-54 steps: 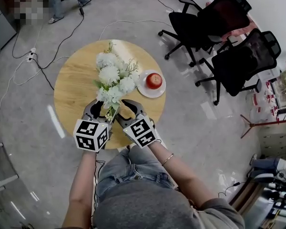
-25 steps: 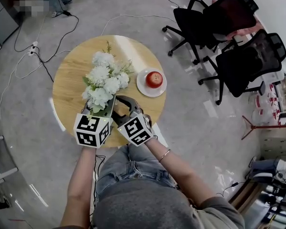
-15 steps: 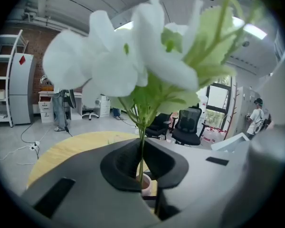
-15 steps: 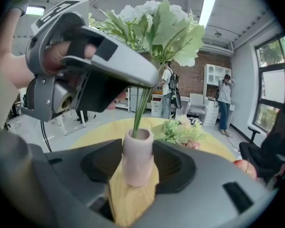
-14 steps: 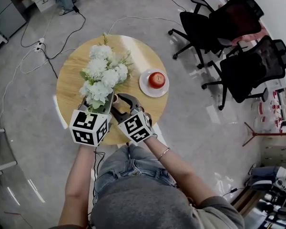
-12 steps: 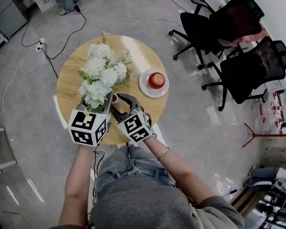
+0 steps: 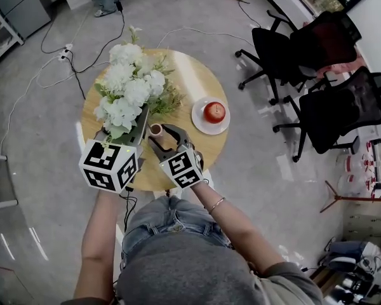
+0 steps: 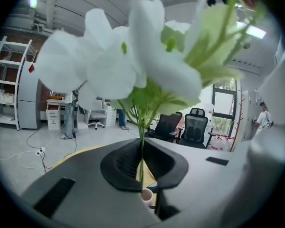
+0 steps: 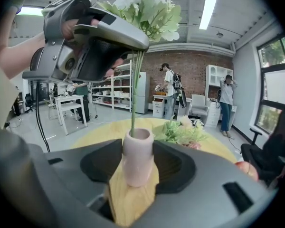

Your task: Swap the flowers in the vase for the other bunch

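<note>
- Left gripper (image 8: 141, 167) (image 7: 140, 127): my jaws are nearly together, pinched on the thin green stems (image 8: 141, 141) of the white bunch (image 7: 128, 91).
- Right gripper (image 9: 137, 175) (image 7: 164, 135): ribbed black pads are clamped on both sides of the vase (image 9: 137, 160) (image 7: 155, 129), which stands on the round wooden table (image 7: 184, 75) at its near edge.
- Vase: small, matte pinkish-white, rounded cylinder with an open mouth.
- Bunch: soft white pom-pom blossoms with pale green leaves and smooth, wiry stems.
- Against a second ago, the left gripper and the bunch sit higher; the blossoms and my marker cube look bigger in the head view. The vase and right gripper are in the same spot.
- Bunch's long axis is near upright, blossoms up, stems pointing down. In the right gripper view the stems run from the left jaws straight down into the vase mouth, their ends still inside.
- Other bunch (image 9: 183, 131) lies flat on the table beyond the vase.
- Red apple (image 7: 214, 112) sits on a white plate (image 7: 200, 124) to the right.
</note>
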Demonstrator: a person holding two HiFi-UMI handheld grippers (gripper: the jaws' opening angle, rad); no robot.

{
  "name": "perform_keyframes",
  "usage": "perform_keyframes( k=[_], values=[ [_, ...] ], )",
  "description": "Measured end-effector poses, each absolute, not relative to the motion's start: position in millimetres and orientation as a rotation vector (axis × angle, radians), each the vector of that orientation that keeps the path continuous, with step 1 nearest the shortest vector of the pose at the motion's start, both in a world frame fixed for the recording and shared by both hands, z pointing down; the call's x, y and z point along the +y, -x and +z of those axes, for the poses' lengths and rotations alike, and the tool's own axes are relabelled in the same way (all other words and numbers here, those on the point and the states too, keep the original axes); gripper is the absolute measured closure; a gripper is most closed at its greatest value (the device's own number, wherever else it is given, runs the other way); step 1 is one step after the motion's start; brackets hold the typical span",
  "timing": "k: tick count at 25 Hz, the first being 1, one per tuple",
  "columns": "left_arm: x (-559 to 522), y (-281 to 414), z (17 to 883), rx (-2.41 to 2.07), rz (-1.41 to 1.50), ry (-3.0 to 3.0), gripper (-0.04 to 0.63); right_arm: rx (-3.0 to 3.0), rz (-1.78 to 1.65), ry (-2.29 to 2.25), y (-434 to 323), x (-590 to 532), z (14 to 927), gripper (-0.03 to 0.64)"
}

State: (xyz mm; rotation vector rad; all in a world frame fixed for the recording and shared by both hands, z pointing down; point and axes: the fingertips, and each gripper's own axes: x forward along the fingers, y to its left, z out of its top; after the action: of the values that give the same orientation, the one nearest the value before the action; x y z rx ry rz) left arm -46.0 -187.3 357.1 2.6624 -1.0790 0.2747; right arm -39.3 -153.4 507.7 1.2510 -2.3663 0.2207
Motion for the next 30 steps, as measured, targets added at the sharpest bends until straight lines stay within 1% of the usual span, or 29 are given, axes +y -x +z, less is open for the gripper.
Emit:
perform_keyframes(
  k=[8, 13, 16, 25, 30],
  values=[
    [-184, 61, 323, -1.128, 0.134, -2.638, 0.572, -2.382, 0.219, -1.24, 34, -150, 510, 0.403],
    [-179, 59, 311, -1.197, 0.116, -2.636, 0.572, -2.403, 0.231, -1.235, 17, -144, 514, 0.403],
    [-183, 70, 317, -1.248, 0.147, -2.608, 0.572, -2.405, 0.23, -1.232, 13, -145, 514, 0.403],
    [-191, 150, 360, -1.373, 0.283, -2.457, 0.572, -2.401, 0.23, -1.233, 40, -150, 507, 0.403],
    [-193, 169, 393, -1.41, 0.36, -2.363, 0.572, -2.405, 0.229, -1.229, 37, -153, 507, 0.403]
  ],
)
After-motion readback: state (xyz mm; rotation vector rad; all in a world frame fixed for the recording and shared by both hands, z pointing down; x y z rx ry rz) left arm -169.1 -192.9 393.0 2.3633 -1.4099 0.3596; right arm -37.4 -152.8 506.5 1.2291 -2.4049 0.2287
